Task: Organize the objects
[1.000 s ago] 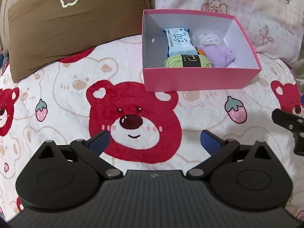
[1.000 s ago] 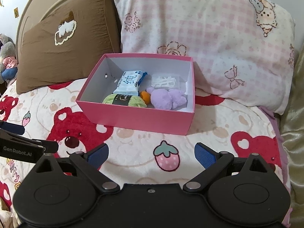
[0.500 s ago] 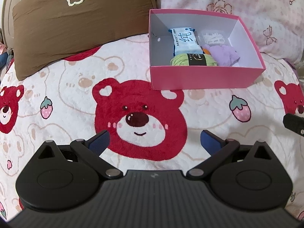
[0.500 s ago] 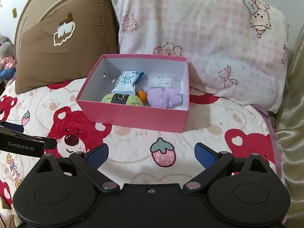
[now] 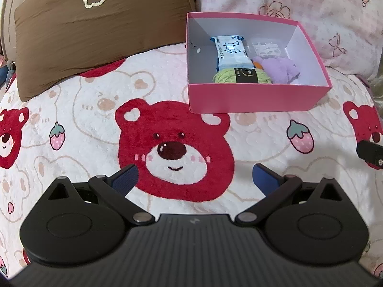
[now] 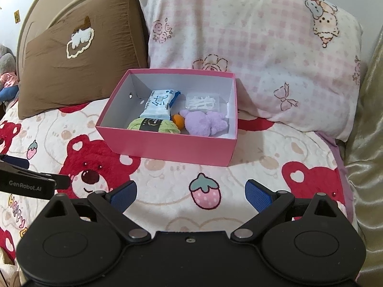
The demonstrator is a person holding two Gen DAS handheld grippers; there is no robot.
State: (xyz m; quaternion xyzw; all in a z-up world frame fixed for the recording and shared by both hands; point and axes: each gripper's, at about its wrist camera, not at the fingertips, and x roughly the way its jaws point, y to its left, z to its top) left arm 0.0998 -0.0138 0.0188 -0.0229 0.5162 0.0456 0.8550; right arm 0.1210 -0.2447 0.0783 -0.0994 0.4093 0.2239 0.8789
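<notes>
A pink box sits on the bear-print blanket in front of the pillows. Inside lie a blue-white tissue pack, a green yarn ball, a purple plush toy, a small orange ball and a clear packet. My left gripper hovers open over the red bear face, well short of the box. My right gripper stands open above a strawberry print, nothing between its fingers.
A brown pillow leans at the back left and a pink checked pillow at the back right. Gold fabric borders the bed's right side. The other gripper's tip shows at the right edge.
Both grippers have drawn back from the box, which now looks smaller and farther in each view. Both stay open and empty.
</notes>
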